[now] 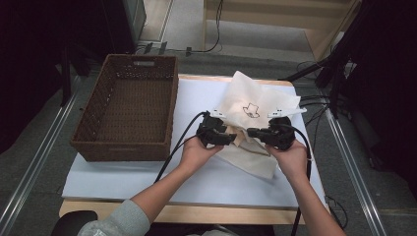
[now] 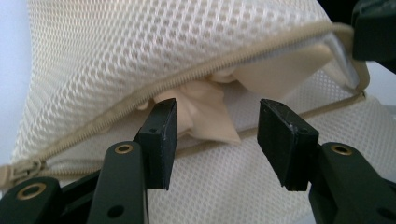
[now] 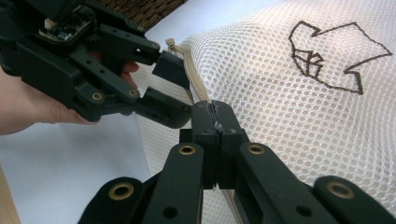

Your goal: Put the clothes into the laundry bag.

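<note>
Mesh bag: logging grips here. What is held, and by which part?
Right tongs pinch the mesh bag at its zipper edge; left tongs are open, holding nothing.

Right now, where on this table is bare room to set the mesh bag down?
The white mat is bare along its near edge, between the wicker basket and the person's forearms. The basket's floor is bare too. It is crowded at right, where both tongs meet the mesh laundry bag.

Closed tongs [image 3: 215,122] pinching mesh bag [image 3: 289,102]
</note>
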